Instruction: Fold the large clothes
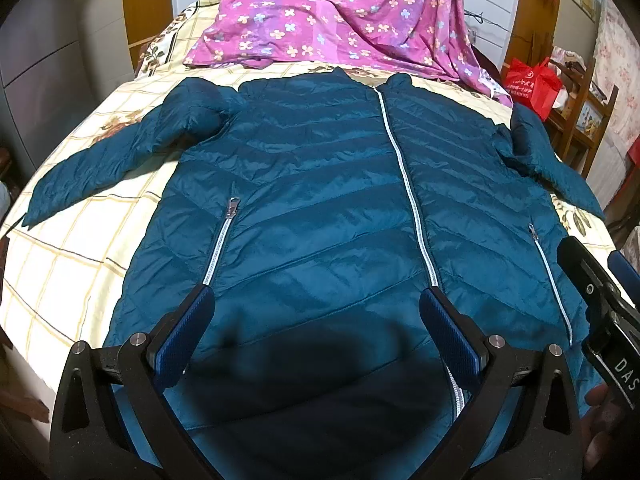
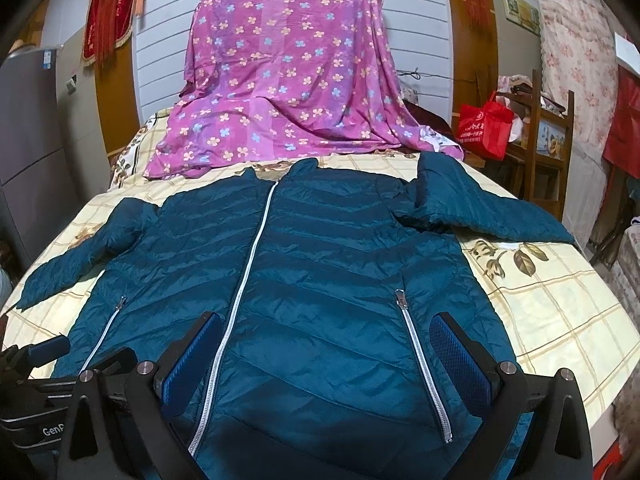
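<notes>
Left wrist view showed the left gripper (image 1: 316, 320) with its jaws spread wide and nothing between them, poised above the lower front of the jacket (image 1: 320, 184). Right wrist view showed the right gripper (image 2: 326, 346) in the same condition: jaws wide, empty, over the lower front on the jacket's other half. The two tools stood near each other at the hem end; the right one's body appeared at the right edge of the left view.

The jacket lay face up and zipped on the bed (image 1: 80, 248), collar toward a pink sheet (image 1: 340, 12) draped at the head end. The main zipper (image 1: 404, 176) ran from collar to hem. The left sleeve (image 1: 100, 160) stretched outward toward the bed's left edge; the right sleeve (image 2: 480, 208) was bent at the shoulder and reached the right edge.

Probable faults from this position:
- Slippery quilted shell. A shallow pinch would likely take only the top layer, so the back panel would lag and the fold would skew.
- Trapped air in the padding. A folded panel would probably spring open unless pressed.
- Sleeves near the bed edges. A careless pull could drag one off the side.
- Bunched right shoulder. Folding over it would likely leave a lump.

Relative to both grippers, the jacket extended forward and away, with its hem nearest; whether either tool touched the fabric could not be determined.
</notes>
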A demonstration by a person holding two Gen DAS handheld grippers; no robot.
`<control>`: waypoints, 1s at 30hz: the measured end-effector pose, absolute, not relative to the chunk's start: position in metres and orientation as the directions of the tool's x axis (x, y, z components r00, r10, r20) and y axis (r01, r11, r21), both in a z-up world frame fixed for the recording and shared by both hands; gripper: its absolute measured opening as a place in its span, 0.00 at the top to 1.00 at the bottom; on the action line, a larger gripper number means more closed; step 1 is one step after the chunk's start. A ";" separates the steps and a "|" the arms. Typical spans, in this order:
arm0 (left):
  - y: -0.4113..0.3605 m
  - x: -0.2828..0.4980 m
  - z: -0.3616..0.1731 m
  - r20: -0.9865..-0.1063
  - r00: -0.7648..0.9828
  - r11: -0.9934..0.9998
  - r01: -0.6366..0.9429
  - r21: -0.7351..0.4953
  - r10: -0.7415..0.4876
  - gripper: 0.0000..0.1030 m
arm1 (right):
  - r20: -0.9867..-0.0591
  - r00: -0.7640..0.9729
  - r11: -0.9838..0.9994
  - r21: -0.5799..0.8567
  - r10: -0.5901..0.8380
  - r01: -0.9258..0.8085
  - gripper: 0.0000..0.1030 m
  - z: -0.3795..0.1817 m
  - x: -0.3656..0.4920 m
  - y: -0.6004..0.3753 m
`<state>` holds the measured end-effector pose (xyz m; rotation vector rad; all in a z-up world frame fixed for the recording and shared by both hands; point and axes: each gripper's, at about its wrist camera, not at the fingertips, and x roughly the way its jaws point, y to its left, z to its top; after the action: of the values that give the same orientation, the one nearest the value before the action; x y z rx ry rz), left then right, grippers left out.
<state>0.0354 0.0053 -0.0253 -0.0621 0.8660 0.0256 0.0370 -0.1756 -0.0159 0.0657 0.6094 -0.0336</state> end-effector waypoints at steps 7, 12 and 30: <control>0.003 0.035 -0.026 -0.763 0.646 0.998 -0.050 -0.047 -0.003 0.00 | -0.575 0.818 0.997 0.057 -0.012 0.055 0.00 -0.017 0.037 -0.177; 0.003 0.035 -0.023 -0.763 0.646 0.996 -0.053 -0.069 -0.019 0.00 | -0.574 0.819 0.997 0.058 -0.009 0.052 0.00 -0.016 0.035 -0.177; 0.005 0.035 -0.027 -0.766 0.642 0.996 -0.049 -0.069 -0.021 0.00 | -0.571 0.821 0.997 0.053 -0.012 0.051 0.00 -0.015 0.035 -0.176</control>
<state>0.0346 0.0047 -0.0267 -0.0860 0.8739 0.0157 0.0352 -0.1762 -0.0148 0.0665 0.6071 -0.0332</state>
